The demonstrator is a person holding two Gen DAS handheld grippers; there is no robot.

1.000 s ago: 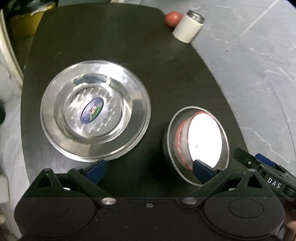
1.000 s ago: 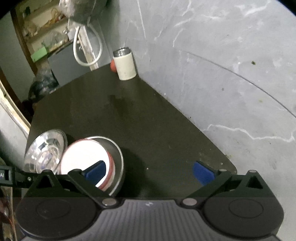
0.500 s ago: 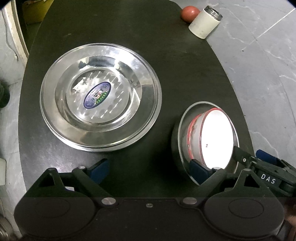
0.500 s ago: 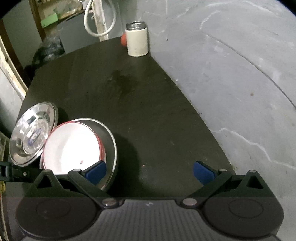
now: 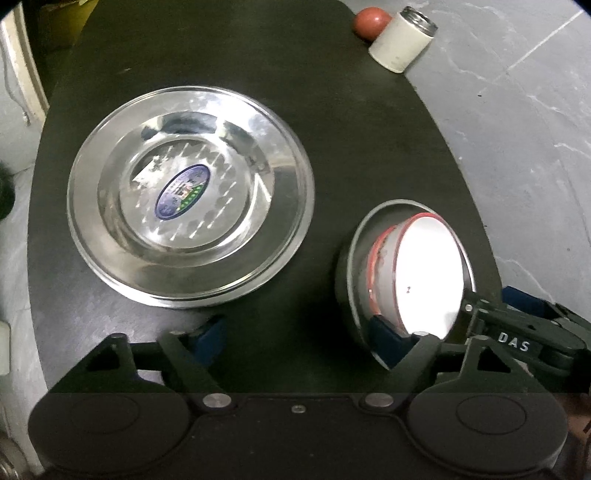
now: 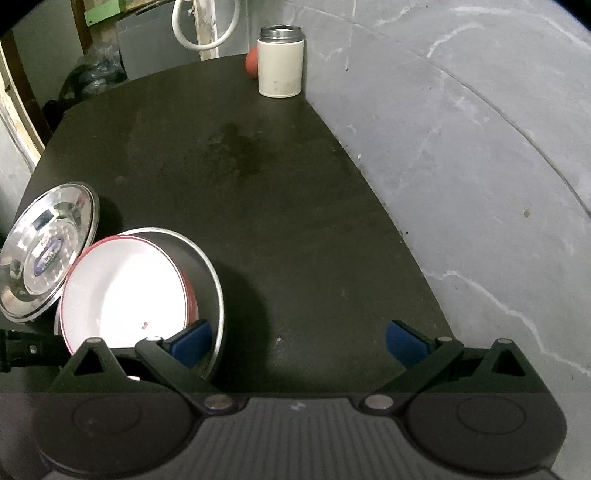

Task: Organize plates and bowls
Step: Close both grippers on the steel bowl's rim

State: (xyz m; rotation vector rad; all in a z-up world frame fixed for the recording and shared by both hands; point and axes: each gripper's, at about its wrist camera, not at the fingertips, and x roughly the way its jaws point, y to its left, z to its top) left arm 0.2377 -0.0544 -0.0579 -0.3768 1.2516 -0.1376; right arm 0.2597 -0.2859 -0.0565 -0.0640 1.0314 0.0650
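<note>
2 views. Left wrist view first: dark table (image 5: 332,129) with a curved edge, grey marbled floor (image 5: 517,147) to the right. Steel plate stack (image 5: 190,194) sits flat on the table left of centre, with a smaller steel dish nested in the middle carrying an oval blue sticker (image 5: 181,192). Steel bowl (image 5: 356,266) is to the right near the table edge, well apart from the plates, with a white bowl (image 5: 428,277), red-rimmed, nested inside it and leaning. Left gripper (image 5: 299,343) jaws are closing but still wide; the right blue pad (image 5: 384,339) sits inside the steel bowl at its near rim, the left pad (image 5: 208,338) is over bare table just below the plates. Nothing is pinched; pad contact with the bowl wall cannot be told. Right gripper (image 5: 517,325), black with "DAS" lettering, pokes in from the right, touching or just beside the bowl's far rim. White canister (image 5: 400,38) with a metal top and a red ball (image 5: 371,20) sit at the far table edge, side by side.

Right wrist view: right gripper (image 6: 299,341) jaws are spread wide. Its left blue pad (image 6: 192,343) is inside the steel bowl (image 6: 210,280) by the near rim, beside the white bowl (image 6: 125,295); its right pad (image 6: 404,341) is over bare table (image 6: 277,184). Nothing is gripped. Plate stack (image 6: 48,251) shows at far left, behind the bowls. Canister (image 6: 280,62) stands upright at the far edge, red ball (image 6: 252,62) half hidden behind it. White hose loop (image 6: 203,26) hangs beyond the table.
</note>
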